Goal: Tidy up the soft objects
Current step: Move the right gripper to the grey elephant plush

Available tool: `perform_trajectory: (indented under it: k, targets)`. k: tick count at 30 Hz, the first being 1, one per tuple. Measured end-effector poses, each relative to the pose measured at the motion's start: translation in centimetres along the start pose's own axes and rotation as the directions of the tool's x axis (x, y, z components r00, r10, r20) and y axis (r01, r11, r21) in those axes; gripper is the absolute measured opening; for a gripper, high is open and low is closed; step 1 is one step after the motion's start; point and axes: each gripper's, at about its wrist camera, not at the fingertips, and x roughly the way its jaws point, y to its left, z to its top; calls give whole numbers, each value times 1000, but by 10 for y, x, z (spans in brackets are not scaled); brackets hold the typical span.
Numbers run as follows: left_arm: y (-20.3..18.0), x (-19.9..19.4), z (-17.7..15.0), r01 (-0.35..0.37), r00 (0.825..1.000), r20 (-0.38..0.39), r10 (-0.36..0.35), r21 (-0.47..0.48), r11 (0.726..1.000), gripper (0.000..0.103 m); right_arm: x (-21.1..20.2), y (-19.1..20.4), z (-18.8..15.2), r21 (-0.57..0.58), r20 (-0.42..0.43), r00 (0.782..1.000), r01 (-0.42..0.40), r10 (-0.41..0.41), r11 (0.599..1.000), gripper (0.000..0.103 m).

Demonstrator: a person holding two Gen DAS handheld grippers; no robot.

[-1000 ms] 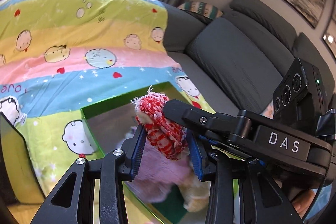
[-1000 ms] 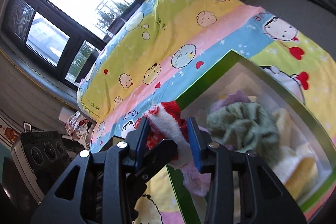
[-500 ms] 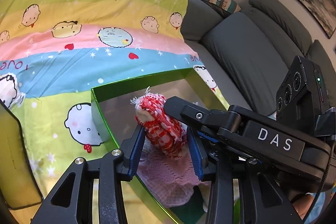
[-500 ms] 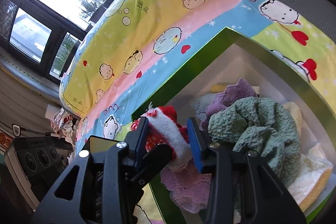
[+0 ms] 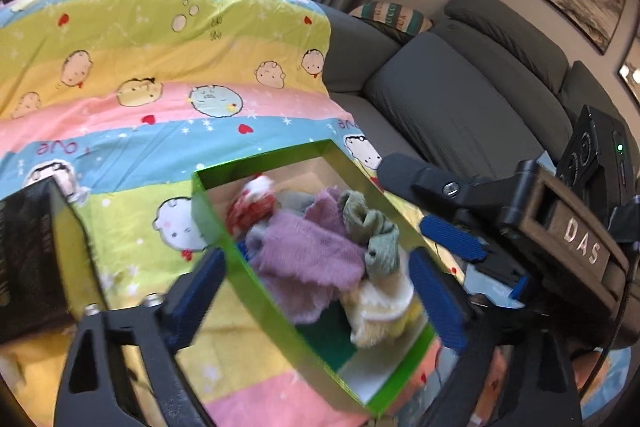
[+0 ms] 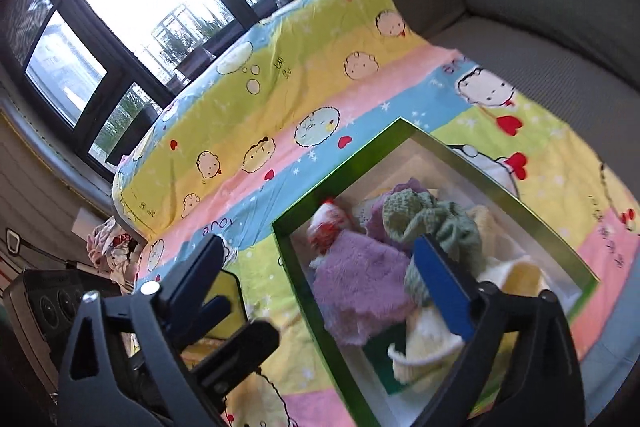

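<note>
The small red-and-white knitted cloth (image 5: pixel 252 203) lies in the far corner of the green-rimmed open box (image 5: pixel 264 299), beside a fluffy purple cloth (image 5: pixel 308 251). The left gripper (image 5: pixel 316 303) and right gripper (image 6: pixel 328 287) hover above the box, their jaws opening wide and holding nothing.

Lots you can't make out here. The red-and-white cloth (image 5: pixel 251 205) in the green box (image 5: pixel 256 291) is smeared by motion blur, its pattern unreadable. The purple towel (image 5: pixel 308 255) buries whatever's under it, and the box's near corner runs off the bottom edge. A dark box (image 5: pixel 36 259) at left is cut off, its print illegible.
</note>
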Motion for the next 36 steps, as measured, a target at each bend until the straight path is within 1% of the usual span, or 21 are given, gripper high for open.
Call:
perform_trajectory:
  k: [3,7,10,12,14,17,18,20,21,22,25,26,27,30,31,32,34,36]
  targets:
    - [8,-26,-16,-21,999,24,22,-21,1000,97,-18,10,-13,-31,20,1000,16,-15,999,97]
    - [30,-60,-41,-56,997,43,60,-89,994,97,-30,26,-34,-74,26,1000,15,-13,997,97]
    - [51,-87,-62,-123,989,62,133,-149,981,97,-34,41,-53,-114,19,1000,4,-2,994,97]
    - [67,-106,-76,-186,976,77,205,-201,962,97,-31,51,-64,-139,1,1000,-10,10,990,97]
    - [86,-126,-92,-236,959,92,268,-263,936,97,-25,66,-76,-173,-33,999,-31,26,984,97]
    - [116,-153,-117,-279,932,116,342,-371,886,97,-11,90,-97,-222,-93,994,-76,57,972,97]
    - [130,-163,-128,-299,919,115,377,-420,857,97,-5,98,-103,-234,-113,991,-91,66,968,97]
    - [150,-177,-148,-324,900,105,424,-489,810,97,9,118,-119,-262,-167,982,-128,86,957,97]
    - [159,-182,-155,-331,893,99,439,-515,790,97,13,129,-127,-277,-190,977,-146,95,950,97]
    - [170,-186,-165,-336,887,88,453,-550,765,97,19,141,-135,-294,-216,970,-175,113,940,97]
    - [202,-197,-190,-351,870,47,491,-640,684,97,41,178,-160,-315,-307,936,-270,171,910,96]
    - [208,-199,-196,-356,865,38,500,-655,666,97,48,187,-165,-315,-329,927,-288,181,904,94]
    - [215,-202,-203,-365,857,25,514,-674,642,97,57,199,-172,-313,-358,915,-308,189,898,93]
    - [228,-207,-213,-376,848,8,530,-695,613,97,78,228,-186,-315,-415,889,-342,196,885,85]
    - [231,-208,-215,-378,846,4,533,-700,605,97,87,239,-192,-325,-435,879,-355,195,876,80]
    - [233,-209,-217,-382,842,2,539,-703,600,97,95,248,-197,-343,-448,874,-361,188,867,75]
    - [237,-210,-220,-391,837,-5,547,-704,593,97,108,264,-210,-388,-458,877,-344,145,855,68]
    - [241,-211,-222,-390,838,-8,545,-707,590,97,121,274,-218,-420,-474,873,-341,117,841,65]
